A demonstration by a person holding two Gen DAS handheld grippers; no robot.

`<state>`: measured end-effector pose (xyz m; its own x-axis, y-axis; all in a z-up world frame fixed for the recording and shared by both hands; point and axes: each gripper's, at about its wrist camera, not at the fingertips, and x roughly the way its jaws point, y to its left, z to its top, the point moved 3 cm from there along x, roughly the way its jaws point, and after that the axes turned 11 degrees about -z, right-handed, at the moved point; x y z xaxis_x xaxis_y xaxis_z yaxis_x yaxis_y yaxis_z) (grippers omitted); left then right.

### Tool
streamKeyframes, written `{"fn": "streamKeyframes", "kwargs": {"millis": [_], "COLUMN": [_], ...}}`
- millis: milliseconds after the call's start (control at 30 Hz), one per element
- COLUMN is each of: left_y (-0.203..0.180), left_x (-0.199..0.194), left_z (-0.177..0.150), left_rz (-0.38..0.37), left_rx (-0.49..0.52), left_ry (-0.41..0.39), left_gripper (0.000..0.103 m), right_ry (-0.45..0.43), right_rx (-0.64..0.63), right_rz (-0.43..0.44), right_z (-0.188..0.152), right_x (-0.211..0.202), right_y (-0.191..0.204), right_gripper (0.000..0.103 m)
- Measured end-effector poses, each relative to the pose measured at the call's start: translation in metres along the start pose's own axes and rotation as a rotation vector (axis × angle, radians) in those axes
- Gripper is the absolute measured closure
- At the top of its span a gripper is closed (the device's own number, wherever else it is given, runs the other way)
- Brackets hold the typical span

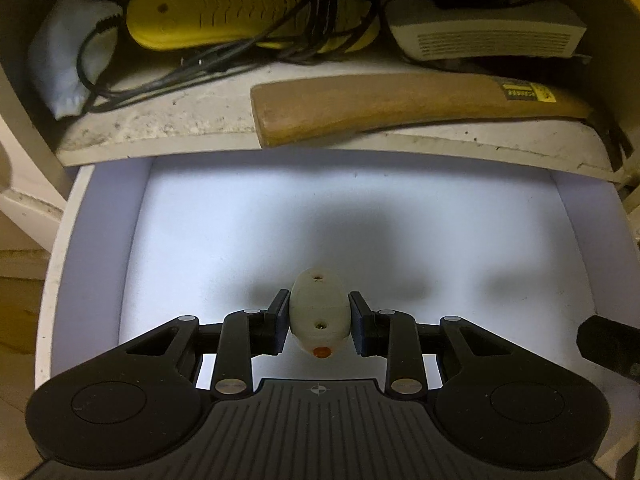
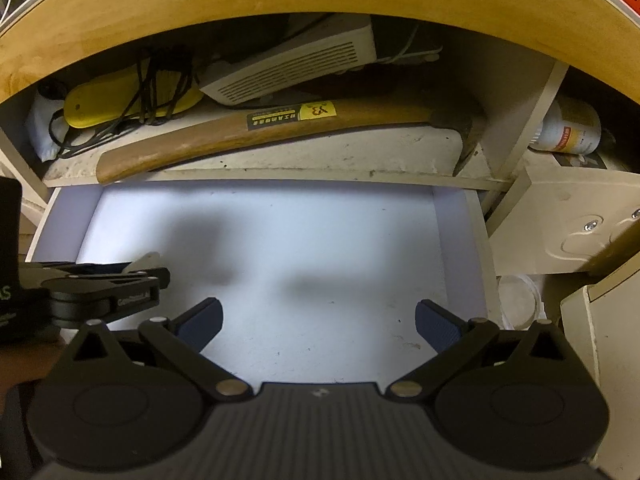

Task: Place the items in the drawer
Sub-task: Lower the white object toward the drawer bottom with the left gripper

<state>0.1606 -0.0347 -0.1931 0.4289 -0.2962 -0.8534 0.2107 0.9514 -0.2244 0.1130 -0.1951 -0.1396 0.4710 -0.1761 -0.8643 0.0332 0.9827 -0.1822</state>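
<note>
My left gripper is shut on a small cream oval device with two small holes and an orange button, held above the open white drawer. In the right wrist view the left gripper shows at the left with the cream device peeking above its fingers. My right gripper is open and empty over the drawer's front right part.
On the shelf above the drawer lie a wooden-handled hammer, yellow insoles tangled with black cables, a white vented box and a white pouch. A bottle lies at the right.
</note>
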Motion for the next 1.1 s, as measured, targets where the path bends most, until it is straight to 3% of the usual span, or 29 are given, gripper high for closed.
{"fn": "streamKeyframes", "kwargs": {"millis": [500, 1100], "left_y": [0.001, 0.005], "left_x": [0.005, 0.006], "left_z": [-0.002, -0.009], "left_rz": [-0.004, -0.011], "left_rx": [-0.014, -0.020], "left_ry": [0.021, 0.057], "left_gripper": [0.074, 0.074], "right_ry": [-0.006, 0.017], "right_rx": [-0.022, -0.017], "right_rz": [0.000, -0.011], "right_z": [0.004, 0.003], "right_x": [0.037, 0.041], "right_y": [0.006, 0.008], "right_gripper": [0.000, 0.000]}}
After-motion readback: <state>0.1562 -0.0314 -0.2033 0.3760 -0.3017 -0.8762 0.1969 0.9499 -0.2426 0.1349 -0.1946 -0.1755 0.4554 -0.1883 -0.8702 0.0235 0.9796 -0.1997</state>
